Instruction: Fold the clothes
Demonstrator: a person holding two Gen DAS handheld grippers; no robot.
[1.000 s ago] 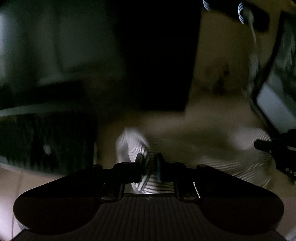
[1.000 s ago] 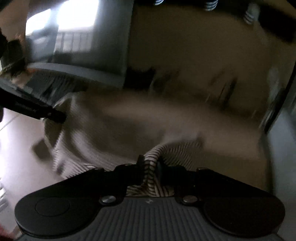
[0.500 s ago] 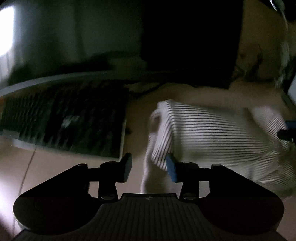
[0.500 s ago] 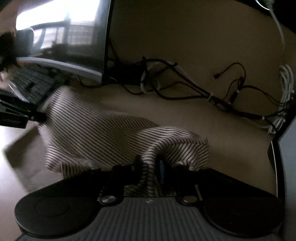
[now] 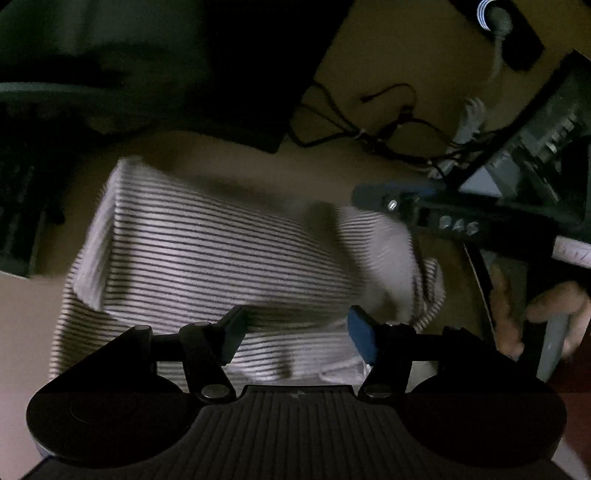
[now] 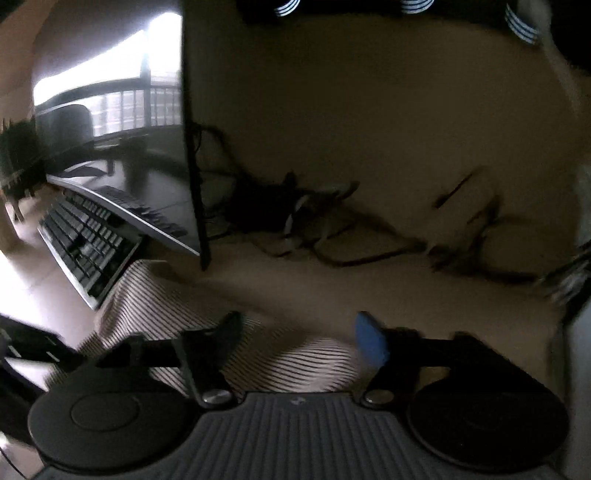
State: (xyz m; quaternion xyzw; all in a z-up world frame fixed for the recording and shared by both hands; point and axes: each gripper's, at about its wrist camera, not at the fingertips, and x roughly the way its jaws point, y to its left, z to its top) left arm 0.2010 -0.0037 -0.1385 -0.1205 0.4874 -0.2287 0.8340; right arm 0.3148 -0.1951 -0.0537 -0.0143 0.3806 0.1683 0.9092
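A white garment with thin dark stripes (image 5: 221,254) lies folded over on the tan desk. My left gripper (image 5: 295,328) is open and empty just above its near edge. In the left wrist view the right gripper (image 5: 373,195) hangs above the garment's right end, held by a hand (image 5: 546,314). In the right wrist view my right gripper (image 6: 299,332) is open and empty, with the striped garment (image 6: 258,354) below and between its fingers. The left gripper shows as a dark shape (image 6: 33,347) at the left edge.
A keyboard (image 6: 85,236) lies left of the garment, with a monitor (image 6: 122,147) standing behind it. Tangled cables (image 6: 332,236) run along the back wall. A dark case (image 5: 546,147) stands at the right. A power strip (image 5: 506,33) hangs on the wall.
Both grippers let go of the striped garment, the left first, then the right. The garment now lies folded on the desk, and both grippers have drawn back above it.
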